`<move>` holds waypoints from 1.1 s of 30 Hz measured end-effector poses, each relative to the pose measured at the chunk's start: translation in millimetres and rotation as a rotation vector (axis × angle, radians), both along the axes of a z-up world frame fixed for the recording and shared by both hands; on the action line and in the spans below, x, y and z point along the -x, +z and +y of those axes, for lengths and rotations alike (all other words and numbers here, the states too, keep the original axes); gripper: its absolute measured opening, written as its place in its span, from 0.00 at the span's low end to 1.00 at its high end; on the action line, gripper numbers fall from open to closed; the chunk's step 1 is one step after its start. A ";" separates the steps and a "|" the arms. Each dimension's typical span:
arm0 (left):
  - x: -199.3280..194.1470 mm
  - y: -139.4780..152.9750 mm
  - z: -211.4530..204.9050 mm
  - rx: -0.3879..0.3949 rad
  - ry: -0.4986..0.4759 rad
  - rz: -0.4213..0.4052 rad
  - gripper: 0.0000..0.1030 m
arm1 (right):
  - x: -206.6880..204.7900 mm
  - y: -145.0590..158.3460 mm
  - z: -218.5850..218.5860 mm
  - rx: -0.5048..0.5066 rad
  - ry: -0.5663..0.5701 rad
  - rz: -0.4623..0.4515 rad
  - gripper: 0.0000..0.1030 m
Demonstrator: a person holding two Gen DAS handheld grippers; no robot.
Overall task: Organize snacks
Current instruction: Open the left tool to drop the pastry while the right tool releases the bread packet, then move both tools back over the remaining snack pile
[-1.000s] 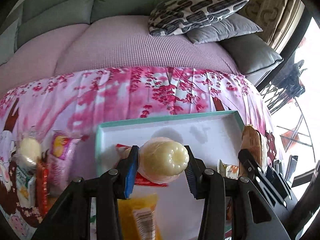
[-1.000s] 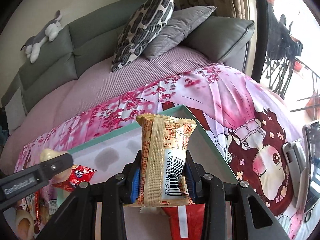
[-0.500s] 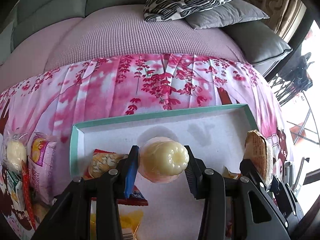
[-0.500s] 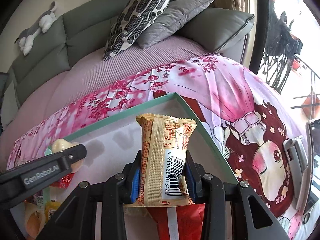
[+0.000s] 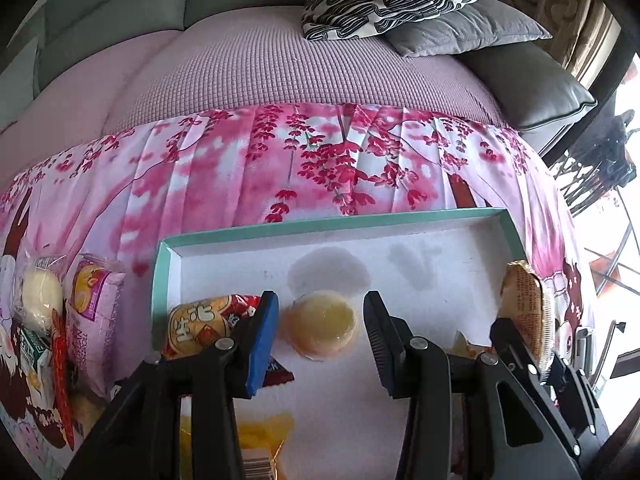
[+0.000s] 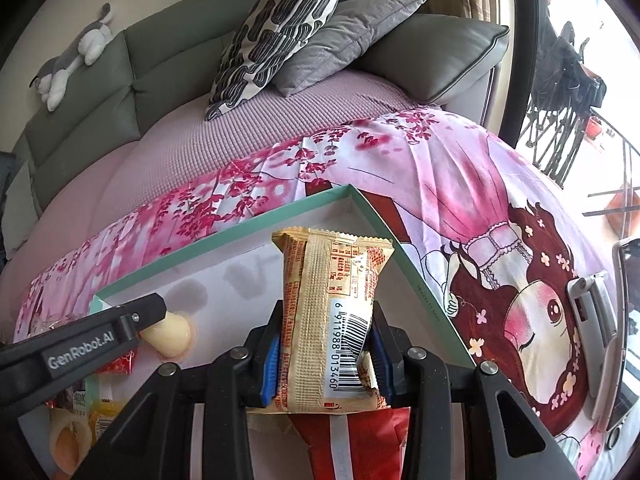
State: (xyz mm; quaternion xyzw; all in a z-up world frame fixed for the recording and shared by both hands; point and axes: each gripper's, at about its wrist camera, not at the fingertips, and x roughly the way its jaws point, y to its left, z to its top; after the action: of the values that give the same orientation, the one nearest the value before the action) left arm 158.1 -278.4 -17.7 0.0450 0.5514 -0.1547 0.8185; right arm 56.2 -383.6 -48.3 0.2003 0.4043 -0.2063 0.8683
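Observation:
A white tray with a teal rim (image 5: 332, 222) (image 6: 224, 236) lies on the pink cloth. A pale yellow jelly cup (image 5: 323, 323) (image 6: 170, 334) sits on the tray floor. My left gripper (image 5: 320, 322) is open, its fingers on either side of the cup and apart from it. A red snack packet (image 5: 204, 326) lies just left of it. My right gripper (image 6: 326, 354) is shut on a tan biscuit packet (image 6: 332, 320), held upright above the tray's right part; the packet also shows in the left wrist view (image 5: 528, 312).
Loose snacks lie left of the tray: a pink packet (image 5: 92, 312), a round bun (image 5: 40, 294). A yellow packet (image 5: 256, 440) and a red packet (image 6: 352, 440) lie in the tray's near part. A phone (image 6: 592, 320) lies at right. Sofa with pillows (image 6: 280, 32) behind.
My left gripper has opened and let go of the jelly cup, which now sits on the tray. My right gripper has kept the biscuit packet and moved slightly forward.

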 end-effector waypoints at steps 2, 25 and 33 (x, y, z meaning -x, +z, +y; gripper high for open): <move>1.0 1.5 2.2 -0.003 0.009 -0.001 0.45 | 0.1 -0.4 -0.3 -0.002 0.001 0.001 0.39; -0.3 32.2 76.3 -0.048 0.302 -0.092 0.80 | -0.5 3.9 5.6 0.001 0.042 -0.005 1.00; -1.4 26.1 106.8 -0.034 0.395 -0.106 0.97 | -1.6 7.7 10.5 0.001 0.057 -0.009 1.00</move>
State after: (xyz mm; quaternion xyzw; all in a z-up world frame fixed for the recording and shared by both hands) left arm 159.5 -171.6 8.5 -0.0421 0.5083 0.0209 0.8599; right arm 57.8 -373.1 -40.6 0.1892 0.4059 -0.1805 0.8757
